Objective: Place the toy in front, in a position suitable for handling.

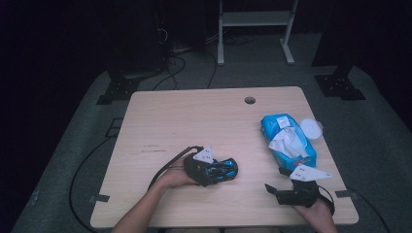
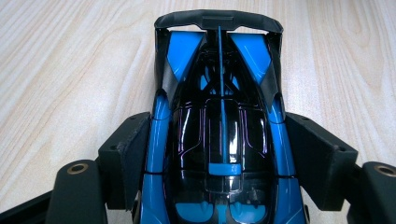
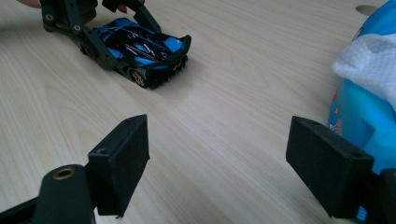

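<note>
A blue and black toy sports car stands on its wheels on the wooden table, near the front middle. My left gripper is shut on it, a jaw pressed on each flank; in the left gripper view the car points its rear wing away from the camera. The right gripper view shows the car and the left gripper at the upper left. My right gripper rests at the front right, open, with bare table between its pads.
A blue pack of tissues with a white tissue sticking out lies just beyond the right gripper, close to its right jaw. A round white lid sits beside the pack. A cable hole is at the table's far edge.
</note>
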Available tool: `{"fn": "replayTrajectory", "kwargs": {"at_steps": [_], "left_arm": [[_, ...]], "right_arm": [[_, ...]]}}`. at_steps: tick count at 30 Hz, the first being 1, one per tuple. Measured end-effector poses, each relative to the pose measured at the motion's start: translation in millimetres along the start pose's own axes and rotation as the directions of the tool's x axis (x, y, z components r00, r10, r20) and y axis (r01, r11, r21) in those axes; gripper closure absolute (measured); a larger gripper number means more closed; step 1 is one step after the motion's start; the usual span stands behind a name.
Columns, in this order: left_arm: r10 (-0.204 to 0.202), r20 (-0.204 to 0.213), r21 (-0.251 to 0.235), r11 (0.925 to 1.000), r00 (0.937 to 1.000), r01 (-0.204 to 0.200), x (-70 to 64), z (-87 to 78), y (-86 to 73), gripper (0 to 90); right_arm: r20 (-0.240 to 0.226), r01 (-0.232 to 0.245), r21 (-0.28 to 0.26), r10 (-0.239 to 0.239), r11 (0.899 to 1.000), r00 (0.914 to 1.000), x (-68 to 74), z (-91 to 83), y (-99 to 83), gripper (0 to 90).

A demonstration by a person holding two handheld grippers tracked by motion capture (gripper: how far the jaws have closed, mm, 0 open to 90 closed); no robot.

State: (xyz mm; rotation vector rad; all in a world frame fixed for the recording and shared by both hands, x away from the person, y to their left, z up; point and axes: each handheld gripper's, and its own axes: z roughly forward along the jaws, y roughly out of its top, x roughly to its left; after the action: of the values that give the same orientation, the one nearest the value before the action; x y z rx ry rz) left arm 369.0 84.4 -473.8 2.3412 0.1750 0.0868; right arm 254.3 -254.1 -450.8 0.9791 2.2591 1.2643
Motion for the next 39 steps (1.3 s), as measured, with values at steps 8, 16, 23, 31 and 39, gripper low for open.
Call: {"fn": "replayTrajectory", "kwargs": {"at_steps": [8, 16, 23, 31, 39], "left_arm": [[-0.004, -0.005, 0.0, 1.0, 1.0, 0.004, -0.3, -1.0, -1.5, 25.9], [-0.012, -0.041, -0.072, 0.9974, 0.9991, 0.009, -3.1, -13.9, 0.5, 19.5], [-0.041, -0.094, -0.13, 0.9911, 0.9948, 0.028, -11.0, -28.2, -5.0, 12.9], [-0.004, -0.174, -0.14, 0.9899, 0.9847, -0.021, -22.7, -40.3, -8.5, 10.7], [-0.027, -0.178, -0.126, 0.992, 0.9837, 0.005, -24.6, -48.2, -23.8, 9.9]], "right_arm": [[0.068, 0.009, -0.067, -0.005, 0.998, 0.9977, -12.3, -9.5, 23.9, 20.5], [0.231, -0.023, -0.051, 0.034, 0.998, 0.9724, -58.8, -1.5, 47.7, 20.8], [0.292, -0.106, 0.025, 0.095, 0.994, 0.9519, -95.8, 22.0, 52.3, 26.8], [0.309, -0.143, 0.08, 0.112, 0.986, 0.9444, -103.9, 37.4, 49.1, 42.3], [0.294, -0.154, 0.084, 0.124, 0.984, 0.9478, -104.2, 36.0, 46.0, 64.5]]}}
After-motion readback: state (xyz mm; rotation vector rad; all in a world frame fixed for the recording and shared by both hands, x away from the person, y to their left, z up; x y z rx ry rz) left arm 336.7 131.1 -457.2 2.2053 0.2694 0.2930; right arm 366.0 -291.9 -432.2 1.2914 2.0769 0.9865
